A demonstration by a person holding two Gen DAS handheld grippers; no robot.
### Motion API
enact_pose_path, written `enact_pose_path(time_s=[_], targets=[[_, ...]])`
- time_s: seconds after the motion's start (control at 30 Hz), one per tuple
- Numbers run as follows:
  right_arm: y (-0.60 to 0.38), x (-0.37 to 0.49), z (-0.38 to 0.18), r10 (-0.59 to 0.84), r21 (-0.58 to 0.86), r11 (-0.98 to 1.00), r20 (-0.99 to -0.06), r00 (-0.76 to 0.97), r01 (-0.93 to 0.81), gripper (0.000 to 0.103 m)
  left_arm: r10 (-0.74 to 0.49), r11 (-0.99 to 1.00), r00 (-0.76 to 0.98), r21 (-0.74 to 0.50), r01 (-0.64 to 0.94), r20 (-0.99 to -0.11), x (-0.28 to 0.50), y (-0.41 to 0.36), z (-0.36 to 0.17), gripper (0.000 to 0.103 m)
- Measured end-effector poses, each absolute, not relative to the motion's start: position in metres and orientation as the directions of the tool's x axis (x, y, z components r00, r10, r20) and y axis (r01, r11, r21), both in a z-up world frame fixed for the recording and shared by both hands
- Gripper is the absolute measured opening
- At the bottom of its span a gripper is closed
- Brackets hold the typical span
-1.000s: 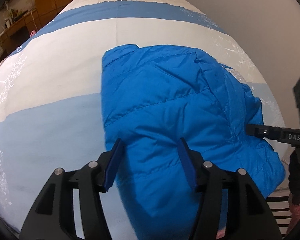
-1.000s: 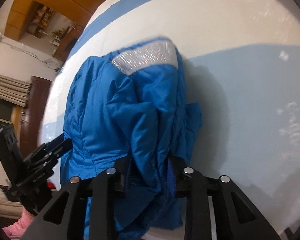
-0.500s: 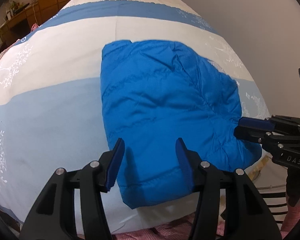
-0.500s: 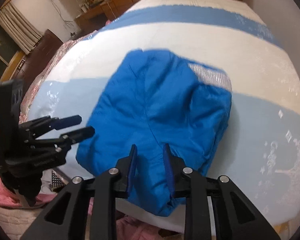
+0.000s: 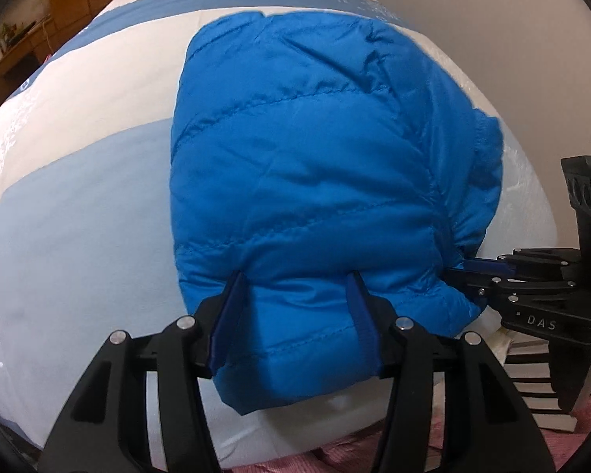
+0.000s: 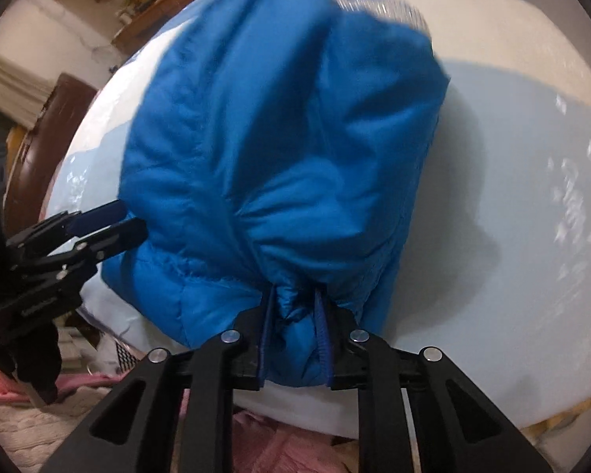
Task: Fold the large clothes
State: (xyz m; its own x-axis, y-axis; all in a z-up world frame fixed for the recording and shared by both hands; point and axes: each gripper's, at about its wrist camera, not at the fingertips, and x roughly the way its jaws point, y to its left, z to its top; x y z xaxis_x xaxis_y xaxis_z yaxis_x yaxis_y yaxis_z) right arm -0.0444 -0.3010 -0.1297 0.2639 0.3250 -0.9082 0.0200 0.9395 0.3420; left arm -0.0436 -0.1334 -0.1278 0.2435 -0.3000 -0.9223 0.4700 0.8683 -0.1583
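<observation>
A bright blue padded jacket (image 5: 315, 165) lies folded into a bundle on the bed, near its front edge; it also shows in the right wrist view (image 6: 287, 149), with a silver lining patch (image 6: 378, 4) at its far end. My left gripper (image 5: 297, 287) is open, its fingers on either side of the jacket's near edge. My right gripper (image 6: 293, 299) is shut on a bunched fold of the jacket's near right corner. In the left wrist view it shows at the right (image 5: 457, 268), its fingers closed on the fabric.
The bed (image 5: 78, 197) has a cover in white, pale blue and darker blue bands. Pink fabric (image 6: 27, 425) lies below the bed's front edge. A white wall (image 5: 492, 19) runs along the right. Wooden furniture (image 5: 19, 51) stands at the far left.
Both grippers moved in closer to the jacket. My right gripper, open half a second ago, has closed on the near right corner. My left gripper now straddles the near edge.
</observation>
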Motion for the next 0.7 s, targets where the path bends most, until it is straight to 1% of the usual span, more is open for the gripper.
enact_pose_path(time_s=[0.1, 0.17, 0.23, 0.27, 0.33, 0.37, 0.4, 0.5, 0.57, 0.7], targets=[[-0.307, -0.045, -0.13, 0.348, 0.375, 0.926, -0.894, 0.282, 0.048, 0.018, -0.305, 0.871, 0.241, -0.168, 0.462, -0.921, -0.042, -0.132, -0.13, 0.052], [-0.317, -0.043, -0.123, 0.387, 0.417, 0.908, -0.878, 0.281, 0.052, 0.018, -0.339, 0.868, 0.214, -0.217, 0.446, -0.916, -0.036, -0.125, -0.123, 0.052], [-0.328, -0.045, -0.103, 0.424, 0.456, 0.888, -0.858, 0.289, 0.052, 0.02, -0.384, 0.859, 0.192, -0.273, 0.433, -0.903, -0.027, -0.112, -0.111, 0.05], [-0.333, -0.045, -0.092, 0.423, 0.456, 0.889, -0.853, 0.307, 0.041, 0.021, -0.39, 0.86, 0.198, -0.278, 0.429, -0.899, -0.021, -0.108, -0.106, 0.05], [-0.336, -0.043, -0.066, 0.392, 0.422, 0.907, -0.849, 0.353, 0.009, 0.022, -0.405, 0.861, 0.238, -0.281, 0.424, -0.882, -0.005, -0.095, -0.088, 0.05], [-0.337, -0.039, -0.055, 0.376, 0.405, 0.914, -0.847, 0.374, -0.003, 0.026, -0.412, 0.861, 0.248, -0.284, 0.422, -0.877, 0.004, -0.091, -0.082, 0.05], [-0.337, -0.032, -0.045, 0.365, 0.391, 0.92, -0.841, 0.398, -0.018, 0.027, -0.413, 0.864, 0.258, -0.285, 0.416, -0.873, 0.015, -0.089, -0.077, 0.05], [-0.325, 0.003, -0.022, 0.352, 0.362, 0.93, -0.823, 0.447, -0.065, 0.027, -0.413, 0.864, 0.277, -0.278, 0.419, -0.867, 0.047, -0.094, -0.069, 0.05], [-0.309, 0.033, -0.019, 0.341, 0.328, 0.938, -0.821, 0.458, -0.111, 0.027, -0.419, 0.863, 0.254, -0.295, 0.411, -0.872, 0.073, -0.102, -0.075, 0.05], [-0.307, 0.069, -0.043, 0.274, 0.273, 0.96, -0.866, 0.419, -0.062, 0.027, -0.405, 0.861, 0.226, -0.286, 0.42, -0.886, 0.108, -0.133, -0.085, 0.049]])
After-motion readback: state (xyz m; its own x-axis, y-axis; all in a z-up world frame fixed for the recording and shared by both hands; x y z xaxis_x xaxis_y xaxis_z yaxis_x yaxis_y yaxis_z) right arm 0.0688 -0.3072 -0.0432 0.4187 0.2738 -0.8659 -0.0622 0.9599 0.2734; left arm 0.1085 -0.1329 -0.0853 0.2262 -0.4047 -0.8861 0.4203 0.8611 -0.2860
